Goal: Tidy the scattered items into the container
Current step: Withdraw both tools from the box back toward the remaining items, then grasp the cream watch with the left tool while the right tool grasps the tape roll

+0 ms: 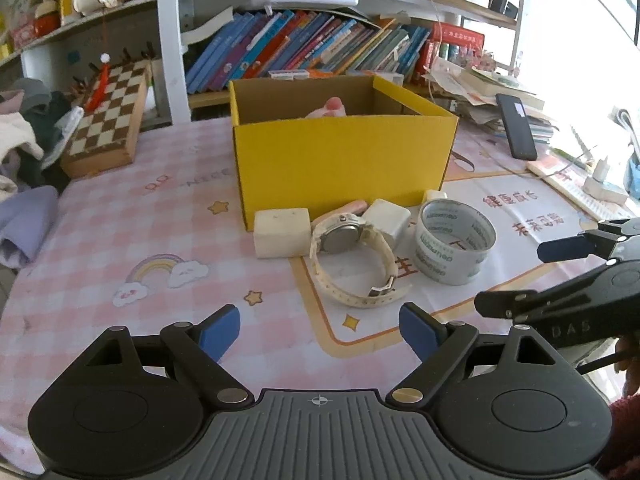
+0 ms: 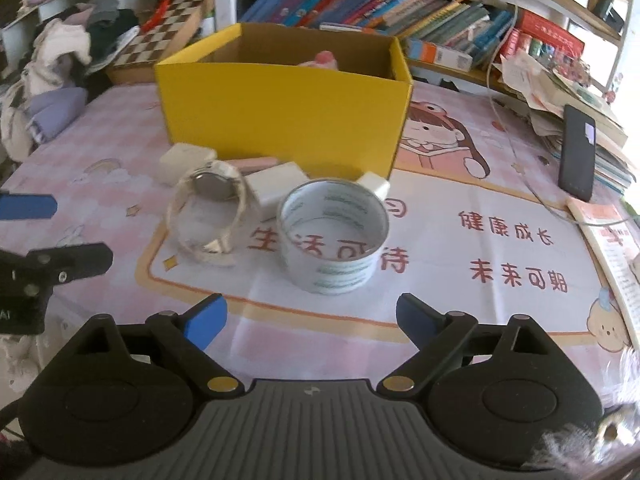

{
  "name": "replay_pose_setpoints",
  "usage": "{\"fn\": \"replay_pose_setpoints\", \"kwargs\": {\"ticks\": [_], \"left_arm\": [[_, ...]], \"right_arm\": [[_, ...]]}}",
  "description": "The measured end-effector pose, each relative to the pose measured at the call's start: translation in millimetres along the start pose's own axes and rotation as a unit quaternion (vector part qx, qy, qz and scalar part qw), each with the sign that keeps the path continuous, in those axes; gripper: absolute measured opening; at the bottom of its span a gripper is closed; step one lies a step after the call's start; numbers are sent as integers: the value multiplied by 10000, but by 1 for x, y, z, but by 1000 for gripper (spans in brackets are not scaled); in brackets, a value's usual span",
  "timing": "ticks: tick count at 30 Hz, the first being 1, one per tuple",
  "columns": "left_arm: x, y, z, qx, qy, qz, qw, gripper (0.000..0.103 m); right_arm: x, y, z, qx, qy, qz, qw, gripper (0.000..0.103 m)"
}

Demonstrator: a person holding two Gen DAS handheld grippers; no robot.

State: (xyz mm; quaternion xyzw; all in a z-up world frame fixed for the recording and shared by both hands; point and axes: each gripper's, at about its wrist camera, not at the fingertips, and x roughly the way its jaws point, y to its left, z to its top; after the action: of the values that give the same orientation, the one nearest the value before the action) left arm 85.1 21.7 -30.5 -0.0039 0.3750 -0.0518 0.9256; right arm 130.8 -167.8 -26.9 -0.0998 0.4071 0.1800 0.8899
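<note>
A table (image 1: 120, 208) with a pink checked cloth printed with rainbows, stars and cartoon figures fills the middle and lower part of both views. Behind it, across the top of each frame, a shelf holds a leaning row of books (image 1: 304, 48), and a chessboard (image 1: 108, 120) leans at the upper left.

A yellow box (image 1: 344, 160) stands open-topped at the centre of the left wrist view and in the upper middle of the right wrist view (image 2: 280, 116). Something pink (image 1: 330, 107) shows inside it, above the front wall; I cannot tell what it is.

The scattered things lie in a row just in front of the box. A roll of clear tape (image 2: 334, 236) stands on its edge side down, ring open upward, right of centre. A white watch (image 1: 352, 260) lies on its side just left of the tape, its strap looped. A white block (image 1: 282, 232) sits left of the watch, touching the box front. A white charger (image 1: 390, 220) lies between watch and tape, and a pink stick (image 2: 254, 163) lies against the box behind the watch.

The left gripper (image 1: 320, 334) hovers at the bottom centre of its view, jaws spread wide and empty. The right gripper (image 2: 312, 320) likewise gapes wide, holding nothing, low in its frame just before the tape.
</note>
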Motion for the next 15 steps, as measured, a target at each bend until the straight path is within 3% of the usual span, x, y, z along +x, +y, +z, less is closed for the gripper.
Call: {"fn": "replay_pose_setpoints", "kwargs": {"ticks": [5,15], "left_arm": [[11,11,7,-307,101,31,9995,89],[25,2,25,17,-9,-141,9999,88]], "right_arm": [[7,-8,7,101,40,-31,9999,92],[21,-17,26,84,98,-92,9999,92]]}}
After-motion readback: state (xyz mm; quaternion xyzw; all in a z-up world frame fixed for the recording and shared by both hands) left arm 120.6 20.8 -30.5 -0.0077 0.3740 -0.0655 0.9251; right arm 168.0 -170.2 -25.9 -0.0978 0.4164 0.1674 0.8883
